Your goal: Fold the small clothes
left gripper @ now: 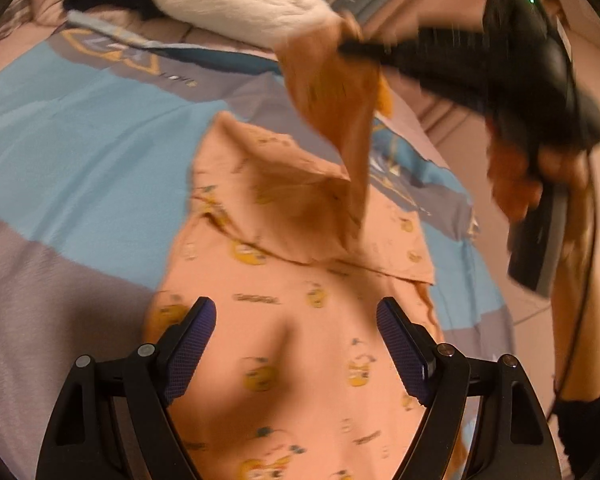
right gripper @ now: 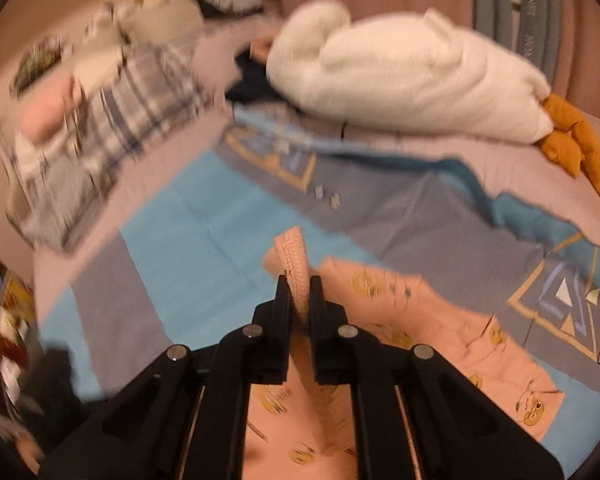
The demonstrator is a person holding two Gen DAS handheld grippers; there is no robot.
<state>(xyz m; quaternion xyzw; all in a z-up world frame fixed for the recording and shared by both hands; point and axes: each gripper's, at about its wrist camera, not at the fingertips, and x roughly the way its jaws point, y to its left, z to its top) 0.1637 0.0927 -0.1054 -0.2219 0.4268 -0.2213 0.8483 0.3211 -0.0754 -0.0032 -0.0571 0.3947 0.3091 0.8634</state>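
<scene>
A small peach garment (left gripper: 292, 320) printed with yellow cartoon faces lies on a blue and grey bedspread (left gripper: 80, 152). My left gripper (left gripper: 296, 312) is open just above its lower part, holding nothing. My right gripper (left gripper: 352, 46) is shut on a ribbed cuff of the garment (right gripper: 296, 272) and holds that part lifted above the rest. In the right wrist view the right gripper (right gripper: 300, 284) has the cuff between its jaws, with the garment (right gripper: 440, 332) spread below.
A white plush goose (right gripper: 400, 76) with orange feet (right gripper: 576, 140) lies at the back of the bed. A dark cloth (right gripper: 252, 80) sits beside it. Plaid bedding (right gripper: 100, 128) is piled at the left. Grey bars (right gripper: 516, 8) stand behind.
</scene>
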